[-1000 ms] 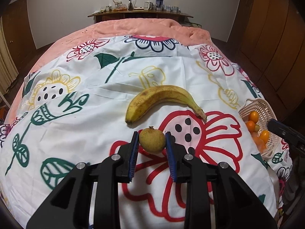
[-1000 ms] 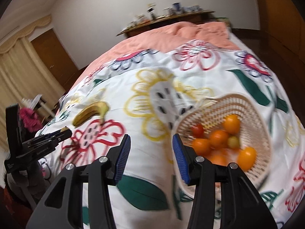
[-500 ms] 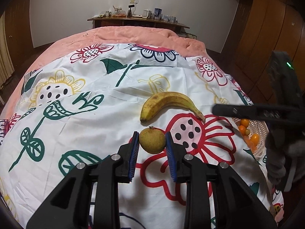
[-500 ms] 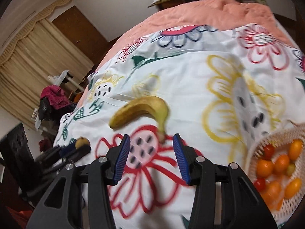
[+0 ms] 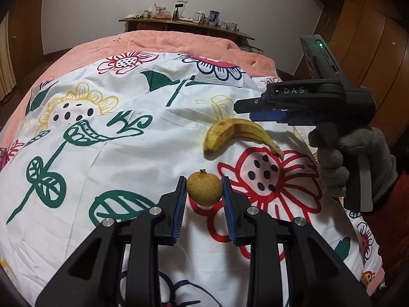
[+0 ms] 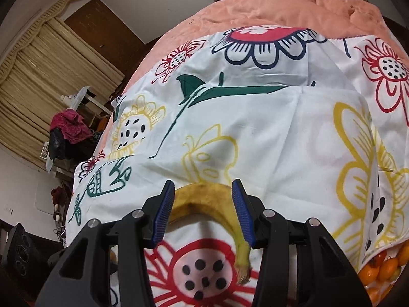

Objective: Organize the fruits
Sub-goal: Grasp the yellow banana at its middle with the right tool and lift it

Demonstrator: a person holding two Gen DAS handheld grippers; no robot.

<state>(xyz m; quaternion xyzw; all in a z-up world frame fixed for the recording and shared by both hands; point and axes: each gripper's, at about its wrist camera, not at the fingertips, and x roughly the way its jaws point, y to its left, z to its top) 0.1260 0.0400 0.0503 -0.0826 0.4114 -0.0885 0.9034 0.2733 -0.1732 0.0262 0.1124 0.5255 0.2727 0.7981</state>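
we see matt black plastic on the left tool (image 5: pixel 204 199) with ribbed blue rubbery pads (image 5: pixel 179 211), a rough speckled skin on the round fruit (image 5: pixel 204 191), and soft printed cotton sheet (image 5: pixel 127 153) over a fuzzy peach blanket (image 6: pixel 281 7).

Left wrist view sat low over the bed (image 5: pixel 107 153), facing the headboard shelf (image 5: pixel 186 24) at 12 o'clock. Right wrist view was close over the banana (image 6: pixel 204 199), tilted toward the curtains (image 6: pixel 51 76) at 10 o'clock. Both shared banana (image 5: pixel 237 133) and floral sheet (image 6: pixel 268 133).
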